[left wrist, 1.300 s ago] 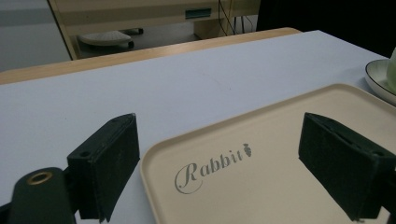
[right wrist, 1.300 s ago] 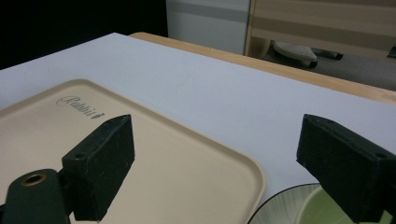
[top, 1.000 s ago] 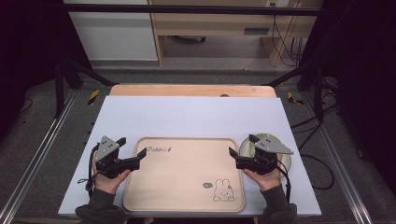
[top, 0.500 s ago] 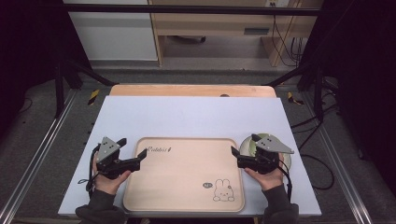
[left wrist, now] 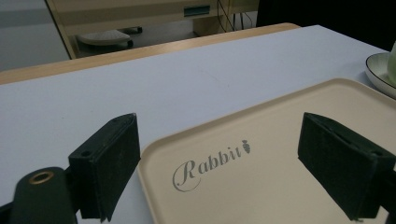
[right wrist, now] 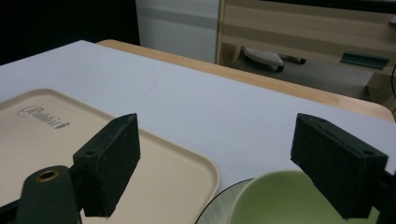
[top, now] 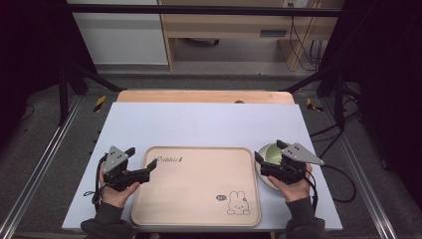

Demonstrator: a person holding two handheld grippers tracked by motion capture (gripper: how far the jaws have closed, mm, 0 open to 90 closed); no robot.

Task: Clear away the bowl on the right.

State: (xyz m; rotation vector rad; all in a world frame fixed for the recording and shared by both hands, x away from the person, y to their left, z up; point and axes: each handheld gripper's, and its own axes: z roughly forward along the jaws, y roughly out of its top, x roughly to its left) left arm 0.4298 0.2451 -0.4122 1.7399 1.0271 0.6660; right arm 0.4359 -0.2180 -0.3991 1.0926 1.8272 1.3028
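On the desk, a beige tray is laid between both grippers, left gripper held at its near-left corner with jaws apart, right gripper with jaws apart and just closing slightly, nothing clamped, over a green cup on a saucer touching nothing, just beside the tray's right edge.

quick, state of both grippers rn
left gripper: open, holding nothing, at the tray corner
right gripper: open, jaws just closing slightly, empty, over the green bowl

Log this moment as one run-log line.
left gripper: open, at tray corner | right gripper: open, jaws just closing slightly, over green bowl on plate
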